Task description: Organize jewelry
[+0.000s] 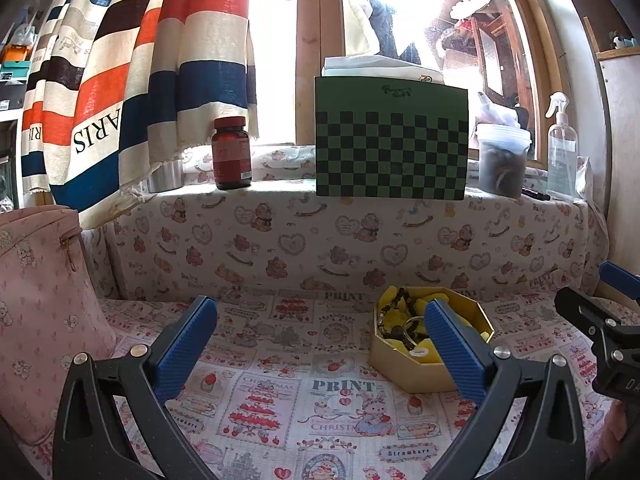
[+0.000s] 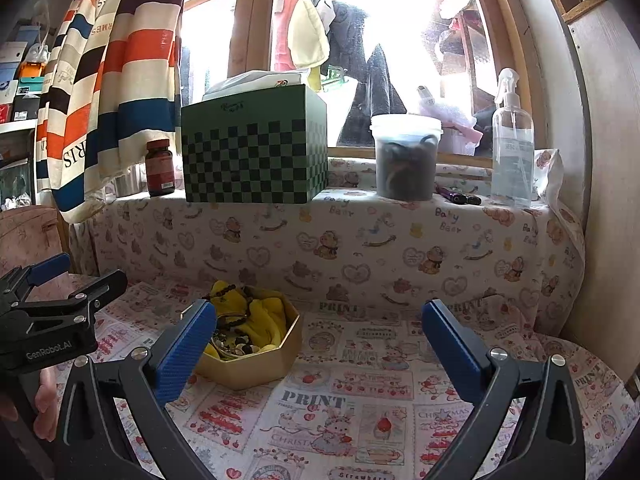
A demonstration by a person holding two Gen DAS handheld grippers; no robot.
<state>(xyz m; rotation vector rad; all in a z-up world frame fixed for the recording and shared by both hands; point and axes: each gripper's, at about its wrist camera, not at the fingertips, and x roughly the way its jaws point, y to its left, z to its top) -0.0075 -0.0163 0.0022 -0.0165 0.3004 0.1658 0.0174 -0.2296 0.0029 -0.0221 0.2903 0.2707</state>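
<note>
I looked along both grippers at a bench (image 2: 360,412) draped in a cartoon-print cloth, with a raised ledge behind it under a bright window. On the ledge stood a green checkered box (image 2: 256,152), a clear spray bottle (image 2: 514,140), a lidded plastic tub (image 2: 406,156) and a red pill bottle (image 1: 232,154). On the bench sat a gold octagonal jewelry box (image 1: 416,368), lined in yellow and holding dark bead strands (image 2: 236,320). My left gripper (image 1: 320,344) and right gripper (image 2: 320,344) both hovered with jaws spread wide, gripping nothing, the box between the two grippers.
</note>
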